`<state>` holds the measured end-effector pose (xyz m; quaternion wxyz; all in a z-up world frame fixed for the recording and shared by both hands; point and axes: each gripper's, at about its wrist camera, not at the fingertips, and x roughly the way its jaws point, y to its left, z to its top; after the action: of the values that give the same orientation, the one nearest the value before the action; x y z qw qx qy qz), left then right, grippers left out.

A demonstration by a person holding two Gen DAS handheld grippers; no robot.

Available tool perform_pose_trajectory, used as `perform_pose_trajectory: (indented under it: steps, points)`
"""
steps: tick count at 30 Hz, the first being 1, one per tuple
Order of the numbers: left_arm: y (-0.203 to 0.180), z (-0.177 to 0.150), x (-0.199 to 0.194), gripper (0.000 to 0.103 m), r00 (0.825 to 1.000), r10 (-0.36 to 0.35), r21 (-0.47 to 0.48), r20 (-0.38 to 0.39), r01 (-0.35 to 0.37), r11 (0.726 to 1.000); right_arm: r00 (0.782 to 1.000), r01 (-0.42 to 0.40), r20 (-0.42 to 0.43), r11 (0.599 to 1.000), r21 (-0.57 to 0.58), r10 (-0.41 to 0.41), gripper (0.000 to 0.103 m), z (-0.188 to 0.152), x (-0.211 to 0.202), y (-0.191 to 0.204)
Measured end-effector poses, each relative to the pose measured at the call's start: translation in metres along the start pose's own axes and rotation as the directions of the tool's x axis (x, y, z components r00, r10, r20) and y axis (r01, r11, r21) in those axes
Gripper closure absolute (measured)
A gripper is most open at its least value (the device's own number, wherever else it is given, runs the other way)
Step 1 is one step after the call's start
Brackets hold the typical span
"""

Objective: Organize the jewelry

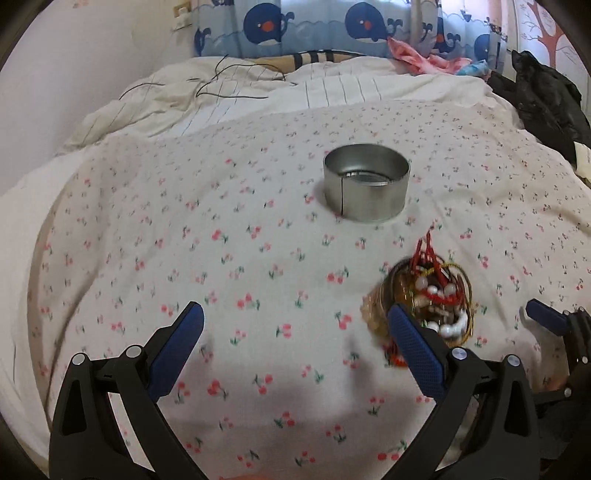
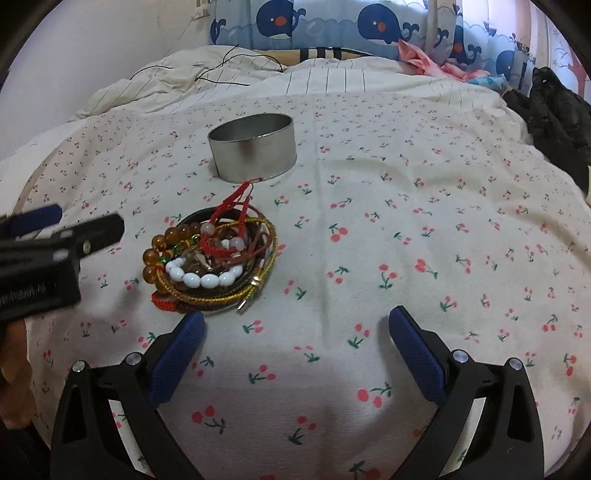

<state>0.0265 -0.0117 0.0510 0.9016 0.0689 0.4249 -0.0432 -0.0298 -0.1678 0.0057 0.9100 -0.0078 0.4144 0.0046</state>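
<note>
A pile of jewelry (image 2: 214, 264) lies on the cherry-print bedsheet: amber beads, white beads, red cords, gold and brown bangles. It also shows blurred in the left wrist view (image 1: 430, 295), just beyond my left gripper's right finger. A round metal tin (image 1: 366, 182) stands open and empty behind the pile; it also shows in the right wrist view (image 2: 253, 147). My left gripper (image 1: 295, 325) is open and empty, left of the pile. My right gripper (image 2: 295, 328) is open and empty, with its left finger (image 2: 184, 339) just in front of the pile.
The bed (image 2: 406, 221) carries a striped quilt (image 1: 229, 96) with a thin black cable (image 1: 221, 79) at the back. Whale-print curtains (image 1: 314, 26), pink cloth (image 1: 421, 57) and a black garment (image 1: 546, 99) lie at the far right edge.
</note>
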Motion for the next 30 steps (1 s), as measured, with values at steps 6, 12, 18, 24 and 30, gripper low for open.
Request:
perform_pose_trajectory:
  steps: [6, 12, 18, 24, 30]
  points:
    - [0.003, 0.004, 0.004, 0.007, 1.0, 0.013, 0.003, -0.006, -0.013, 1.0, 1.0, -0.003, -0.02, 1.0, -0.009, 0.003, 0.007, -0.003, 0.008, 0.001]
    - [0.007, 0.002, 0.008, 0.007, 1.0, 0.004, -0.017, -0.014, -0.004, 1.0, 1.0, -0.009, -0.029, 1.0, -0.012, 0.008, 0.007, -0.005, 0.009, 0.005]
    - [0.004, 0.0, 0.01, 0.007, 1.0, -0.003, -0.012, -0.025, 0.002, 1.0, 1.0, -0.008, -0.03, 1.0, -0.014, 0.008, 0.007, -0.004, 0.009, 0.005]
    - [0.001, -0.013, 0.018, 0.007, 0.997, -0.014, -0.029, -0.079, 0.012, 1.0, 1.0, 0.012, -0.026, 1.0, -0.028, -0.013, 0.007, -0.006, 0.012, 0.007]
    - [-0.007, -0.027, 0.021, 0.007, 0.993, -0.015, -0.021, -0.114, 0.013, 1.0, 0.999, 0.021, -0.027, 0.999, -0.024, -0.022, 0.007, -0.006, 0.014, 0.009]
